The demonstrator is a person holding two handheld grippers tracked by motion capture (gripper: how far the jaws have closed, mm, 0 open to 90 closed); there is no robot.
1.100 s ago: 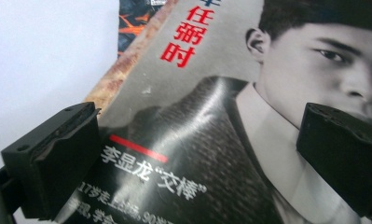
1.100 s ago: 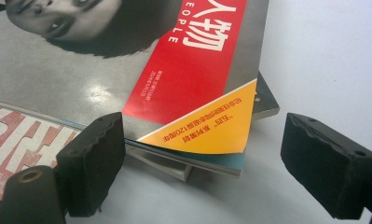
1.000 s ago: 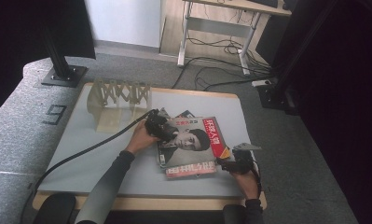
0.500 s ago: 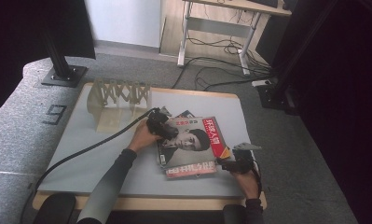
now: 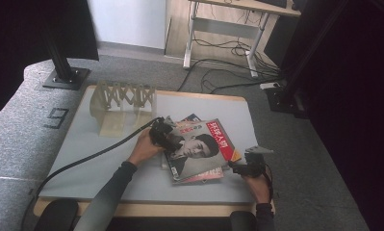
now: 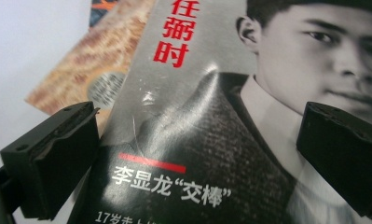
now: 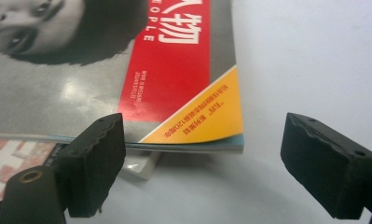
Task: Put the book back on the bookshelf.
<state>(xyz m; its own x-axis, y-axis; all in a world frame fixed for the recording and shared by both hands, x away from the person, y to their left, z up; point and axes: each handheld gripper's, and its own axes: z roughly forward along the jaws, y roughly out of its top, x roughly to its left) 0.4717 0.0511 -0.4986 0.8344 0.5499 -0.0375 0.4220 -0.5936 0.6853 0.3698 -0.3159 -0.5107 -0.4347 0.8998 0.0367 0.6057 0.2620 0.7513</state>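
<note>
Both tongs released: right tongs (image 7: 202,165) should slide under the top magazine's (image 5: 199,149) corner; left tongs (image 6: 197,163) steady it.

Top magazine (image 6: 211,154) cover: white "李显龙“交棒”" under a red bar, red "弼时" above, "17岁" at bottom edge. Red masthead block: "人物", "PEOPLE" partly cut. Grey mat (image 5: 16,130) beside table: "9".

Both forearms wear dark sleeves down to the wrists. The left gripper (image 5: 161,135) is a black block with a thick black cable (image 5: 91,156) trailing from it. The right gripper (image 5: 242,166) is black too, with a grey three-cornered plate (image 5: 258,149) on top. Each has two chunky black jaws with ridged inner faces; one right jaw arm shows a brass-coloured ring (image 7: 31,176).
</note>
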